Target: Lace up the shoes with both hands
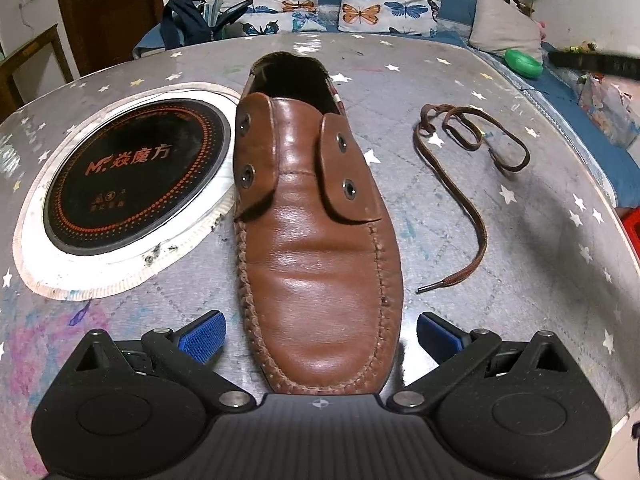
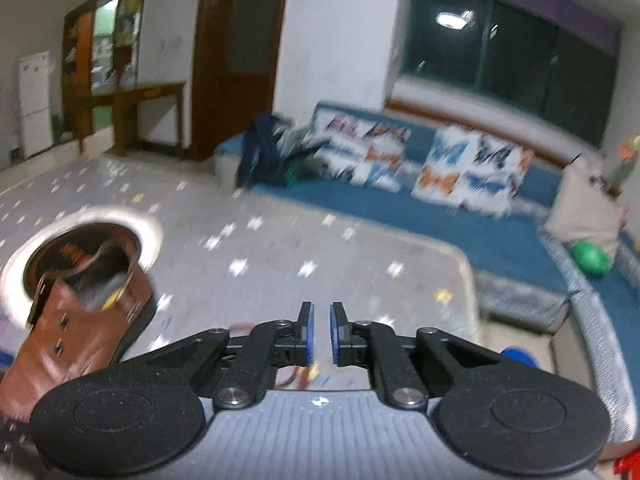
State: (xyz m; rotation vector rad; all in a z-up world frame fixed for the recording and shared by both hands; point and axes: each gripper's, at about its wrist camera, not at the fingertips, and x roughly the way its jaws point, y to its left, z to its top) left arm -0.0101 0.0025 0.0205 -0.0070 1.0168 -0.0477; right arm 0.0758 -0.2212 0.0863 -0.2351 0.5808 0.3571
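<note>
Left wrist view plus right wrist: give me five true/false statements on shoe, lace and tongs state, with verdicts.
1. The brown leather shoe has a lace through its eyelets. False: all four eyelets are bare.
2. The brown shoelace lies loose on the star-patterned table, on the side of the shoe away from the round black cooktop. True.
3. The left tongs are shut on the shoe's toe. False: they are open, blue pads either side of the toe.
4. The right tongs hold the lace. False: nearly closed, nothing between the pads.
5. The shoe's toe points toward the left tongs. True.
</note>
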